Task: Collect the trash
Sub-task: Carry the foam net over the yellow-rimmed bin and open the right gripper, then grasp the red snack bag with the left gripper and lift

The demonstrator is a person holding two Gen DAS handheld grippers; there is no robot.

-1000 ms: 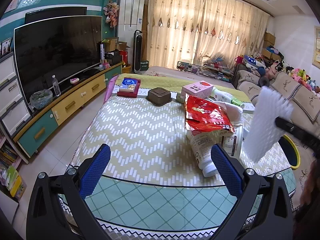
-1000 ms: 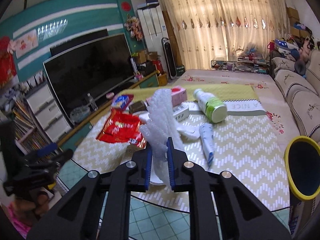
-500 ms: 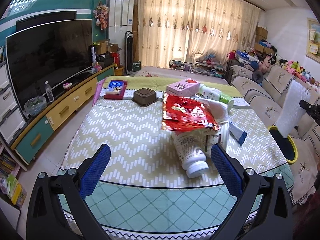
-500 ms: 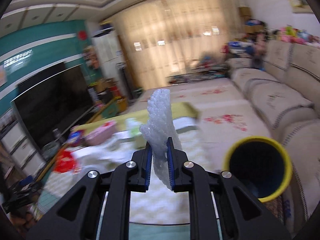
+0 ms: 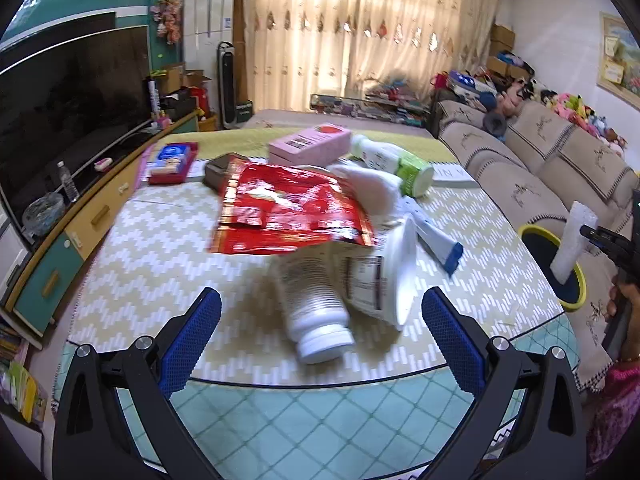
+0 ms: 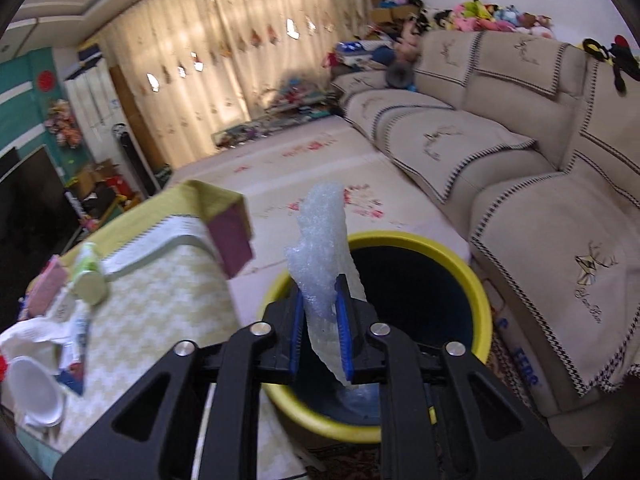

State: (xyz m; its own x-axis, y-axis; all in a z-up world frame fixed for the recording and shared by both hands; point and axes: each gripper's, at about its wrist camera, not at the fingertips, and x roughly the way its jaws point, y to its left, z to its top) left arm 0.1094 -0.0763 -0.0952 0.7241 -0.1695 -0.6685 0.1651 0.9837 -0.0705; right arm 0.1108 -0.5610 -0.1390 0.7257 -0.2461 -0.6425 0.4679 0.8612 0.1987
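1. Step in hand — dropping one piece of trash. Right gripper (image 6: pixel 319 330) is over the bin (image 6: pixel 478 280), with the foam sheet (image 6: pixel 320 256) between its blue pads.
2. Jaws have just been opening a little. Foam sits between them and stands upright; its lower end hangs inside the bin mouth. Pads look just apart from it or barely touching — I read it as mid-release, not a firm grip.
3. Left view agrees: foam (image 5: pixel 570 246) over the bin (image 5: pixel 578 292), which stands on the floor right of the table, by the sofa (image 6: pixel 520 168).
4. Left gripper (image 5: pixel 320 334) is wide open and empty, hovering over the near table edge.
5. Left on the table: a white bottle (image 5: pixel 310 304) between its fingers but untouched, a cup (image 5: pixel 394 276) just to the right, a red wrapper (image 5: pixel 288 210) behind, and a tube (image 5: pixel 438 244), green-capped bottle (image 5: pixel 394 162) and pink box (image 5: pixel 310 145) farther back.
6. Next, my call — open the right jaws wider so the foam falls clear, then pull back.
7. Left hand can then go down onto the white bottle. It is round and lying on its side, so it may roll.
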